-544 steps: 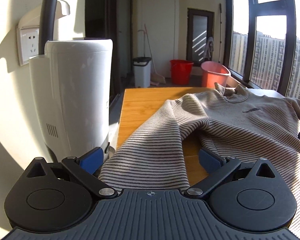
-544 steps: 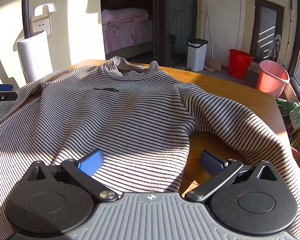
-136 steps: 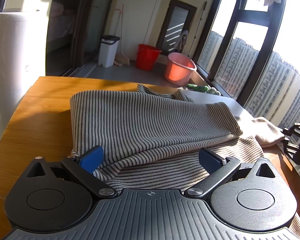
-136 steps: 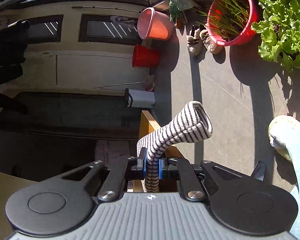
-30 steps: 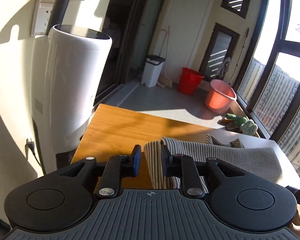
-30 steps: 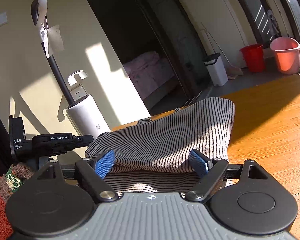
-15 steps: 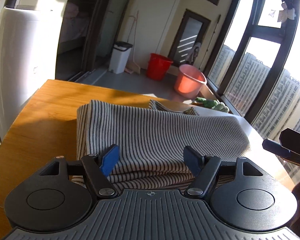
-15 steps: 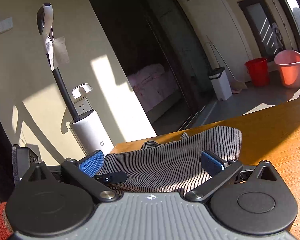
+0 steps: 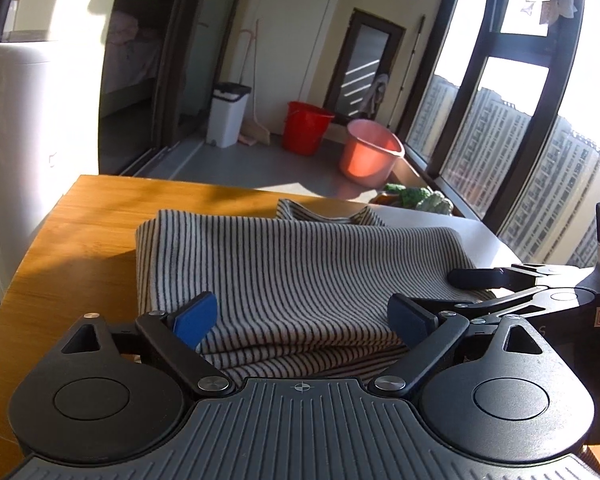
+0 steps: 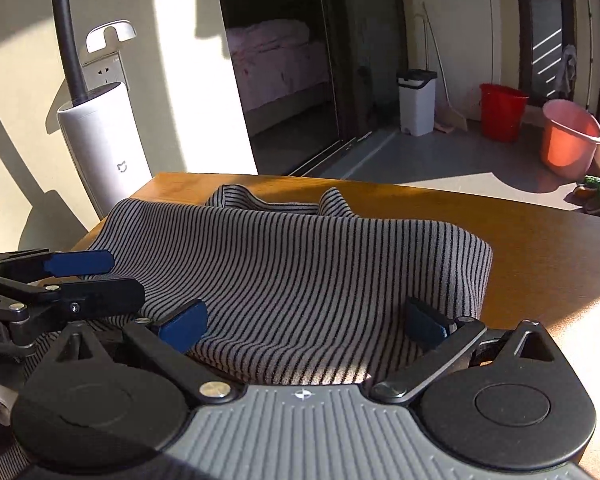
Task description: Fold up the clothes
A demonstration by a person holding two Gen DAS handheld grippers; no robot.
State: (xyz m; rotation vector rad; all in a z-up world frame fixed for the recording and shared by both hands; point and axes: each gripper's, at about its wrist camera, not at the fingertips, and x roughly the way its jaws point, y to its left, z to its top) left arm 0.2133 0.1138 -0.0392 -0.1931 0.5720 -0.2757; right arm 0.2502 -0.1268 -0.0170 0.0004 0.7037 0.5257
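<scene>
The grey-and-black striped sweater (image 9: 300,272) lies folded in a thick rectangle on the wooden table (image 9: 80,216), collar at the far edge. It also shows in the right wrist view (image 10: 300,272). My left gripper (image 9: 304,316) is open and empty, its blue pads spread over the sweater's near edge. My right gripper (image 10: 304,324) is open and empty over the near right part of the fold. Each gripper shows in the other's view: the right one (image 9: 500,284) at the sweater's right edge, the left one (image 10: 80,280) at its left edge.
A white cylindrical appliance (image 10: 108,148) stands at the table's left. On the floor beyond are a white bin (image 9: 228,114), a red bucket (image 9: 306,128) and a pink bucket (image 9: 370,152). Large windows (image 9: 500,140) run along the right.
Both grippers have opened wider and drawn a little nearer each other over the folded sweater. One second ago the left gripper was shut on a sweater edge; it has let go.
</scene>
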